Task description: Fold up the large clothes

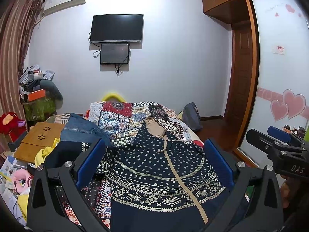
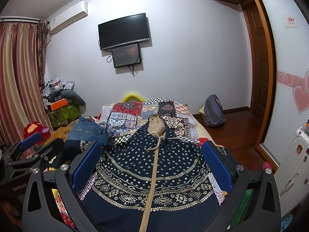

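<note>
Blue-padded fingers (image 1: 90, 162) of the left claw (image 1: 154, 164) frame a navy patterned hoodie (image 1: 154, 170) spread face-up on a bed whose patchwork bedspread (image 1: 123, 116) shows beyond the garment. Both claws stand wide apart at the jaws and grip nothing; the right claw (image 2: 152, 164) hangs over the same garment, its own pads straddling the hoodie's chest.

The hoodie's long axis runs straight away from both claws: hem closest, tan-lined hood (image 2: 156, 125) at the far end, and the tan zipper (image 2: 150, 189) marking the centre line between them. Judged from that lie, the next fold turns on the zipper line, with each claw nearer the side of the hoodie that matches it. One sleeve, banded at the cuff, trails off to the left of the zipper toward folded jeans (image 2: 87, 129); the left claw looks the nearer to it.

Left of the zipper, the left claw appears in the right wrist view as a black frame with a blue pad, low beside the bed's edge.

Hidden from both cameras are the hoodie's hem and lower corners, cut off beneath the claw frames. The sleeve right of the zipper cannot be made out; it may be tucked under the body or masked by the right-hand finger.
</note>
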The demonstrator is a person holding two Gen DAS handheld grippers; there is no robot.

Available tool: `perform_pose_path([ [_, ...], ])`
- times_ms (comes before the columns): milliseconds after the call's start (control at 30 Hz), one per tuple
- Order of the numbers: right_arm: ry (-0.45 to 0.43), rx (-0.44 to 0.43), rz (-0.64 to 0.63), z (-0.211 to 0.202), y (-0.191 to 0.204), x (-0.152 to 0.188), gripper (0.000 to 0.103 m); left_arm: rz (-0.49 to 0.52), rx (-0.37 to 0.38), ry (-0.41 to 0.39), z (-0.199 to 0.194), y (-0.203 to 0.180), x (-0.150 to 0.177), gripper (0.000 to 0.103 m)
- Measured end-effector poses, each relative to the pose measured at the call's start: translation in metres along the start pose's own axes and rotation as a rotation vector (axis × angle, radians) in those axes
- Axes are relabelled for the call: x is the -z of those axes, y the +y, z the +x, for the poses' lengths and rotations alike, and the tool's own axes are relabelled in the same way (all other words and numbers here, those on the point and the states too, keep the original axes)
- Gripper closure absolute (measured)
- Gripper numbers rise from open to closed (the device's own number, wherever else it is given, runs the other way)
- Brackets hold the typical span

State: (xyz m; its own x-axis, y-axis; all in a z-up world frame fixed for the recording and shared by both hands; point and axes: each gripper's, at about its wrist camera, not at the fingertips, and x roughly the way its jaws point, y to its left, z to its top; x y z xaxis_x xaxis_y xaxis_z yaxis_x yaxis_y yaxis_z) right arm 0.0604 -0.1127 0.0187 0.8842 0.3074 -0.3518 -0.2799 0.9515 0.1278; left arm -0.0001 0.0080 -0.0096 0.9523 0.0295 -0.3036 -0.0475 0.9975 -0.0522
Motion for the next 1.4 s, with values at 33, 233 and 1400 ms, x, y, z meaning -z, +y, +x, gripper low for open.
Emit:
perform_pose_path([
  [33, 0.000, 0.000, 0.000, 0.000, 0.000, 0.000, 0.000, 0.001, -0.001, 0.000, 0.000, 0.000, 0.000, 0.000],
  [233, 0.004, 0.001, 0.002, 0.001, 0.000, 0.001, 0.000, -0.003, -0.001, 0.003, 0.002, 0.001, -0.002, 0.000],
  [1400, 0.219, 0.047, -0.024, 0.169, -0.025, -0.016, 0.000, -0.419, -0.055, 0.394, 0.159, 0.253, 0.056, 0.000],
])
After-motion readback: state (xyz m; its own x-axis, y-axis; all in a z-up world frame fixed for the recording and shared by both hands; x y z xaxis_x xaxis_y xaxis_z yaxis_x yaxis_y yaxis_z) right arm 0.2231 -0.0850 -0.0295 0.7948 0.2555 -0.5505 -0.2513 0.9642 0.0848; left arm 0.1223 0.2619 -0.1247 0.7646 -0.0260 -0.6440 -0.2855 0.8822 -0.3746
